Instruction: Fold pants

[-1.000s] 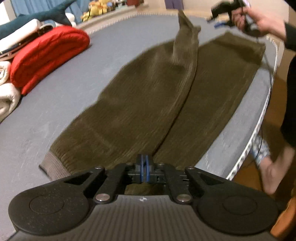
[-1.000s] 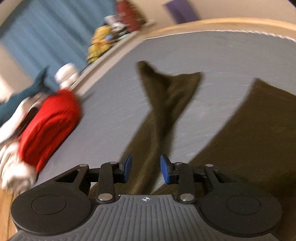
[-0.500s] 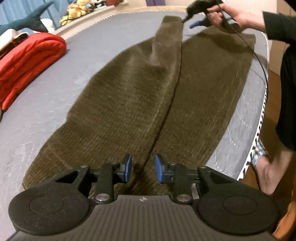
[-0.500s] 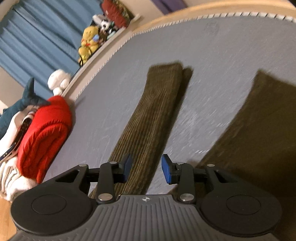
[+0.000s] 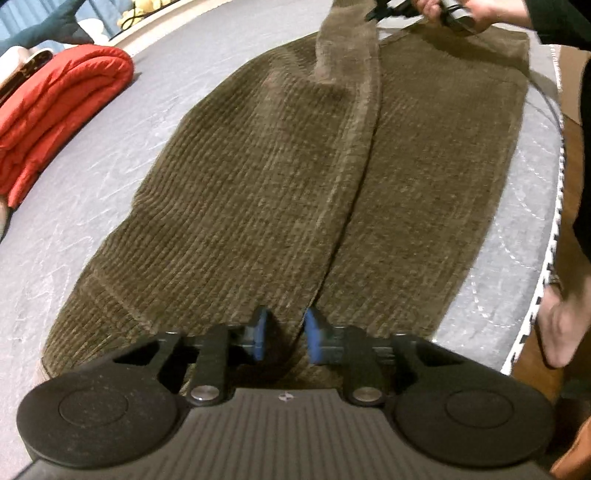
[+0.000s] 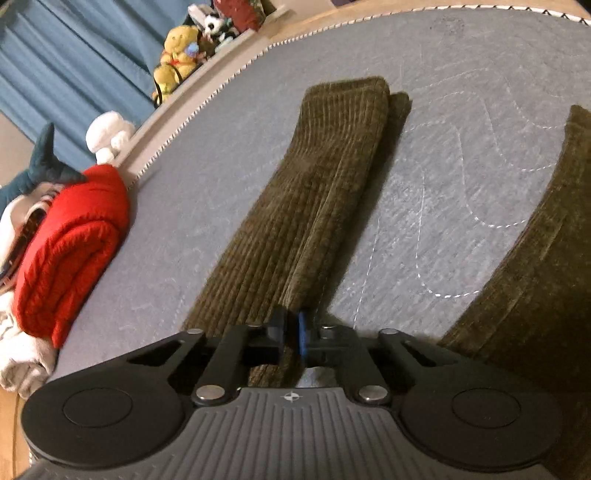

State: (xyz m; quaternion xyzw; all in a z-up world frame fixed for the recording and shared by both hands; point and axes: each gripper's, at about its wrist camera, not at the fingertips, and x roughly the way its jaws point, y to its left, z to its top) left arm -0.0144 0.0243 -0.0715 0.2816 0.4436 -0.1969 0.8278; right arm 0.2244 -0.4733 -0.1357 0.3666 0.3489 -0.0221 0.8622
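Observation:
Olive corduroy pants [image 5: 258, 184] lie spread on the grey mattress [image 5: 92, 177], both legs running away from me. My left gripper [image 5: 284, 339] hovers low over the near end, at the seam between the legs. Its blue pads [image 5: 258, 338] stand a little apart and are closing, with a ridge of cloth between them that they do not pinch. In the right wrist view my right gripper [image 6: 291, 334] is shut on the right edge of the narrow folded leg [image 6: 314, 203]. The other leg [image 6: 535, 277] lies to the right. A hand [image 5: 461, 11] holds the right gripper [image 5: 384, 11] at the far cuffs.
A folded red blanket [image 5: 62, 110] [image 6: 70, 240] and white towels [image 6: 22, 354] lie along the left side. Plush toys [image 6: 177, 55] and a blue curtain [image 6: 74, 55] line the far edge. The mattress edge [image 5: 550, 221] runs on the right, with a person's bare foot [image 5: 561, 332] beside it.
My left gripper went from shut to apart, dropped closer to the cloth, then narrowed. The raised leg end settled flat, and my right gripper came down and shut on its edge.

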